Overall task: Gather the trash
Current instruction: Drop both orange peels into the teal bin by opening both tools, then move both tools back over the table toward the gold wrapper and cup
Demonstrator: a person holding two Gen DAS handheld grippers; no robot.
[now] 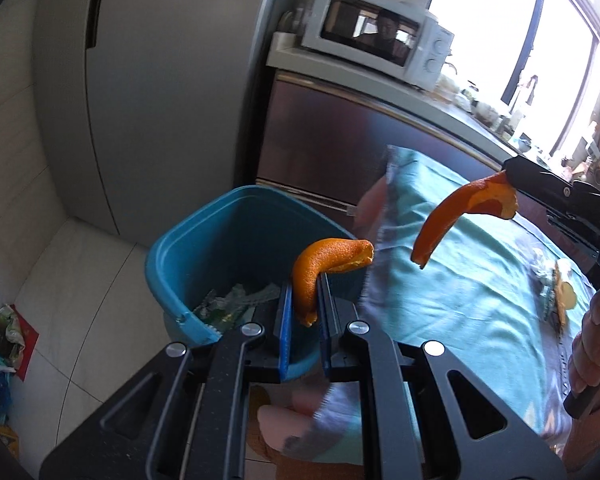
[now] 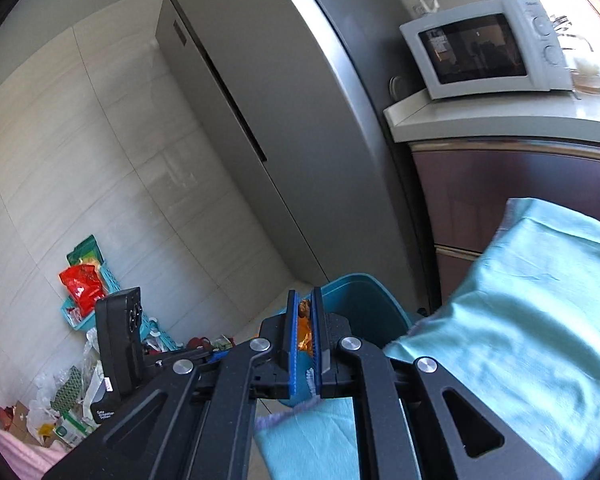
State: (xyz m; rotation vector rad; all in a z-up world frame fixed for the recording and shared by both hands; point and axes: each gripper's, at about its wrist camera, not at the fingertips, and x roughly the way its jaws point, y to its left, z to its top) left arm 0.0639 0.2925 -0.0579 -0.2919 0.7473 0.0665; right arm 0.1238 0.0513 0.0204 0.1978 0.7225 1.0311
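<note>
Left gripper point(image 1: 305, 292) is clamped on a curled orange peel point(image 1: 320, 270), poised at the near rim of the teal bin point(image 1: 220, 216), nearer than the right. Right gripper point(image 2: 305, 320) pinches a second peel point(image 1: 456, 216) over the teal cloth point(image 1: 460, 288), right of the bin.

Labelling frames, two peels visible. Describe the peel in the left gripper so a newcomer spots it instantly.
Find the teal bin beside the tablecloth. At its near rim the left gripper pinches a curled orange peel, bumpy rind outward. The other peel hangs over the cloth from the right gripper.
</note>
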